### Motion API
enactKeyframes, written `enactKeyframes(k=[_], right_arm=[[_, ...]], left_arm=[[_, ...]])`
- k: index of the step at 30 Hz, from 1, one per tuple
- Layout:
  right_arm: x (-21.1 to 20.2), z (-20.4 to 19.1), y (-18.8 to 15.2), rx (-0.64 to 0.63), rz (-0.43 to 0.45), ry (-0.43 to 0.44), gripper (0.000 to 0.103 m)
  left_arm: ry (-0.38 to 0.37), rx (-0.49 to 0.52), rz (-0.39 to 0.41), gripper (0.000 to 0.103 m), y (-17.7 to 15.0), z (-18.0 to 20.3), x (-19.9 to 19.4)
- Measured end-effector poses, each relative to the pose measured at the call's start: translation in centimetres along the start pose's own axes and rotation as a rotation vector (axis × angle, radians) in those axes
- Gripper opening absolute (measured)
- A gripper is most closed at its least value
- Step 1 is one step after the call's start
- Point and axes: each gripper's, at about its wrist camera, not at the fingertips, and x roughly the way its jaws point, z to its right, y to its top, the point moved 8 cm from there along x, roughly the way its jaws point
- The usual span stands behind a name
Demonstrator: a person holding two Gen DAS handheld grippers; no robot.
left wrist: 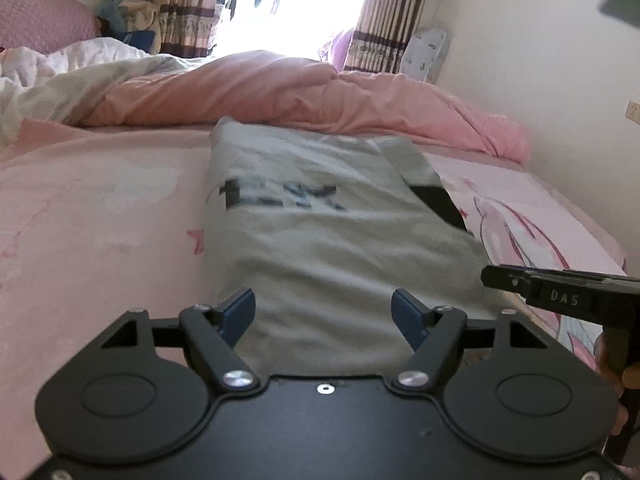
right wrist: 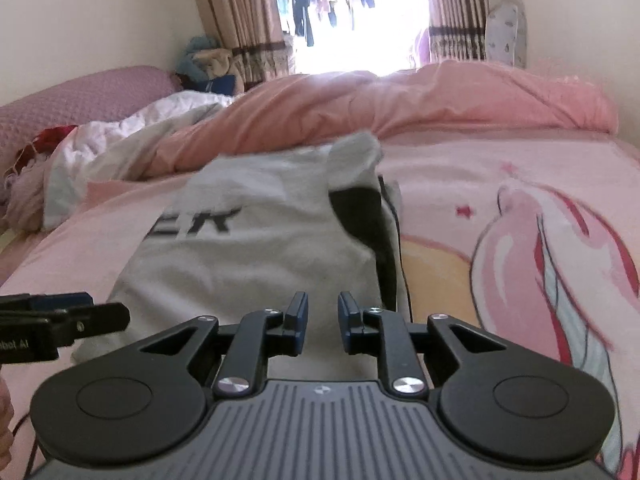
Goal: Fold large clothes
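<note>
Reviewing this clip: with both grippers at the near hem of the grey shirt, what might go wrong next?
1. The folded-in sleeve lies loose on the shirt; lifting the hem may spill it open.
2. The right gripper has narrow jaws and may pinch only one layer.
3. The left gripper could snag the pink sheet underneath.

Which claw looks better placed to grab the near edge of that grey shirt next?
Probably left: the left claw is wide open, straddling the grey shirt. The right claw is open only narrowly.
</note>
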Motion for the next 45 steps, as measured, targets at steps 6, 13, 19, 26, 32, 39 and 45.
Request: enactKeyframes(k=[6, 13, 19, 26, 32, 39, 45], right_arm=[[1.7, 1.4, -3.1, 0.047, -0.062, -0.009, 0.022], [2.1, 1.4, -3.3, 0.045, -0.045, -0.013, 0.022], [-2.0, 1.1, -1.9, 0.071, -0.033, -0.030, 0.050], [-12.6, -0.9, -2.4, -0.025, 0.014, -0.071, 0.079], [-20.4, -2.9, -5.8, -0.058, 0.031, -0.095, 0.083], [-21.0, -2.4, -8.0, 0.027, -0.030, -0.098, 0.082], [-21.5, -2.9, -8.3, 0.027, -0.017, -0.099, 0.082]], left_arm=[[0.047, 0.035, -0.035, 0.074, -3.1, -0.2, 1.5], [0.057, -0.014, -0.047, 0.075, -3.3, -1.6, 2.1], [0.059, -0.029, -0.041, 0.091, -2.0, -0.7, -2.5], [0.128, 0.009, -0.057, 0.103, -3.9, 1.3, -12.2], [0.199, -0.069, -0.090, 0.103, -7.8, 1.4, -18.3], [0.224, -0.137, -0.150, 0.103, -10.7, 1.3, -19.5], [0.218, -0.105, -0.150, 0.103, -10.6, 1.9, -19.8]])
